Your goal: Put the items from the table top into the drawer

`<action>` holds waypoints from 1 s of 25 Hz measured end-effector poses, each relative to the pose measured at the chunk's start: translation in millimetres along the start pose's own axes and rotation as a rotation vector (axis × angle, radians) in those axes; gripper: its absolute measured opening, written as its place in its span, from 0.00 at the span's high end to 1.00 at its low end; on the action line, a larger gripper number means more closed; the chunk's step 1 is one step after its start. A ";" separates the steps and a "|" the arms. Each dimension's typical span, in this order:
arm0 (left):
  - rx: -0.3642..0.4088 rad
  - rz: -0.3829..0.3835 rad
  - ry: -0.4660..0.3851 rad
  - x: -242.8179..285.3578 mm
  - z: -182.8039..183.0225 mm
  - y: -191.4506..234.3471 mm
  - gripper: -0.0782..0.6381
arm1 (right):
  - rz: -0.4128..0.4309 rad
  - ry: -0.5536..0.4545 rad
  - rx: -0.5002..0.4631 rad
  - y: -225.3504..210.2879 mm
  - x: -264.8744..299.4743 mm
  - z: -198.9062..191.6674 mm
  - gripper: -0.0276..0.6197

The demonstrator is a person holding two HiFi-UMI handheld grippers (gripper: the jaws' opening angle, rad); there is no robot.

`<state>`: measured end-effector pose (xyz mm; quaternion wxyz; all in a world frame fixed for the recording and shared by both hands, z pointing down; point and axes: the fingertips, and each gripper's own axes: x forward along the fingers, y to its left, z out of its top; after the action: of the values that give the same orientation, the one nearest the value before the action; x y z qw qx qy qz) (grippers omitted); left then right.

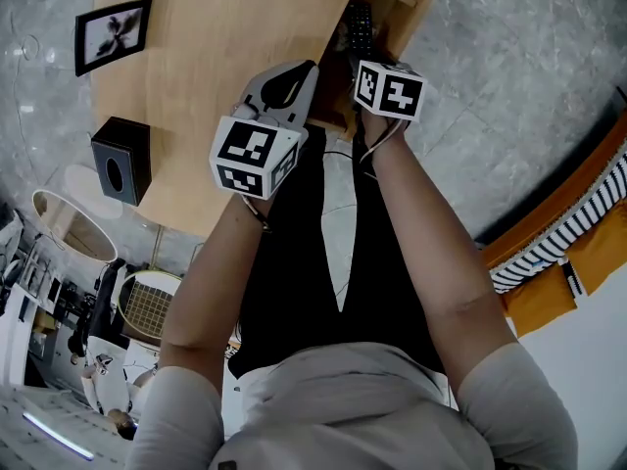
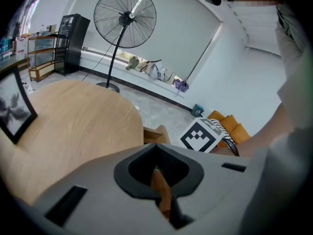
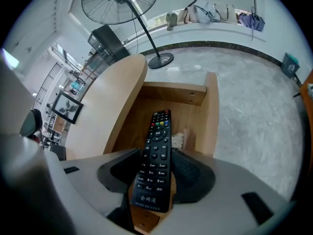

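right gripper view — slim black remote (image 3: 155, 165), wooden drawer (image 3: 211, 112)

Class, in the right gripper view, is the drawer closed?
No, the drawer stands open beneath the remote control that the right claw holds.

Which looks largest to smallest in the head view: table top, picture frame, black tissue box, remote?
1. table top
2. picture frame and black tissue box: they look about alike, so not ranked
3. remote: smallest as shown, though only partly visible
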<state>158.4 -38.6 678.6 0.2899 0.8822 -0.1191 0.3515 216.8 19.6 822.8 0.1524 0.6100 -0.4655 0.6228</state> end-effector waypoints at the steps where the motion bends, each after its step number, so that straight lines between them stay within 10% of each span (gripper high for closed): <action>1: -0.002 0.001 0.002 -0.5 -2.0 1.0 0.88 | 0.002 0.003 -0.001 0.5 1.3 -0.7 0.63; 11: -0.007 0.001 0.000 -7.8 -5.2 -1.9 0.88 | -0.001 -0.014 -0.030 3.0 -6.7 4.3 0.57; 25: 0.001 0.045 -0.069 -52.5 25.9 -12.0 0.88 | 0.032 -0.140 -0.423 76.1 -78.2 45.7 0.66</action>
<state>139.6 -44.0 622.2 0.2772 0.8910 -0.1488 0.3272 203.7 -25.5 714.2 0.2343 0.5986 -0.6049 0.4699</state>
